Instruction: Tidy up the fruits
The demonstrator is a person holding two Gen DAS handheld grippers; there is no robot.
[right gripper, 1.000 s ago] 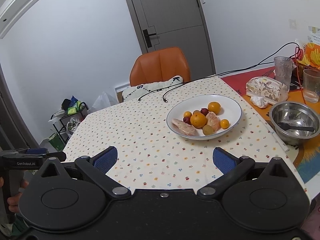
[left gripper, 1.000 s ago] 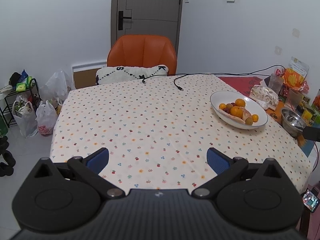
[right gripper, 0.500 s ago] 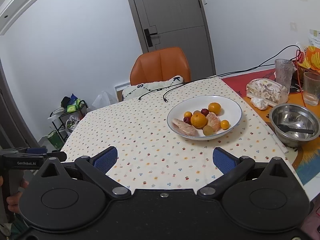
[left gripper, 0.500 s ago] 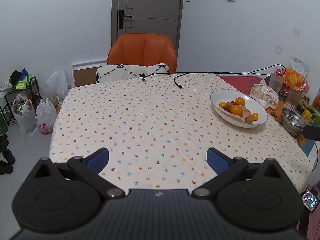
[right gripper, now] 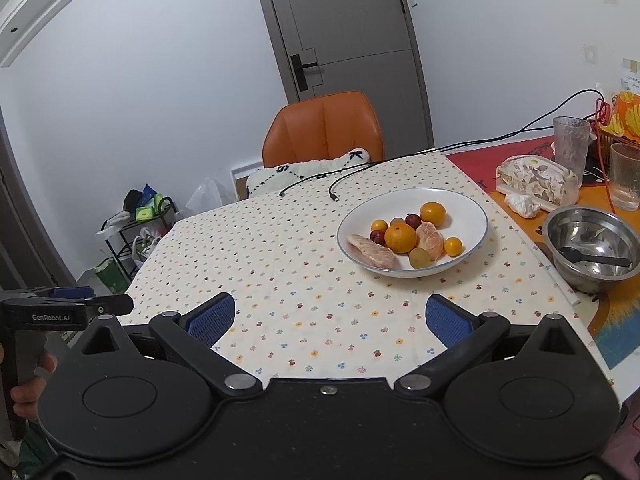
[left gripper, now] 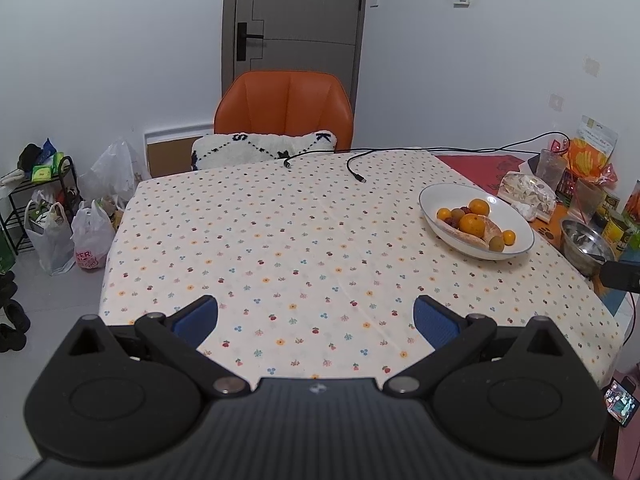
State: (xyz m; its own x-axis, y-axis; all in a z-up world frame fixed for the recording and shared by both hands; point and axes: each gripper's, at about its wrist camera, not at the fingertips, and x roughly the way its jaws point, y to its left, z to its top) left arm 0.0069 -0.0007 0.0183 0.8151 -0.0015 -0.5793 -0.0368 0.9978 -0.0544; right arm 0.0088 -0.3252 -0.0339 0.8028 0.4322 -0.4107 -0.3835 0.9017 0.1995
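A white bowl on the flowered tablecloth holds oranges, peeled citrus pieces, small dark red fruits and a green one. My left gripper hovers open over the table's near edge, well left of the bowl, nothing between its fingers. Also open and holding nothing, my right gripper stands in front of the bowl. The left gripper's body shows at the left edge of the right wrist view, held by a hand.
A steel bowl with a black spoon sits right of the fruit bowl. Glasses, a wrapped package and tins stand beyond. Black cables lie at the far edge by an orange chair. Bags stand on the floor at left.
Both views have drifted slightly; the fruit bowl sits a little lower in the frames. Both grippers stay open and the fruit has not moved.
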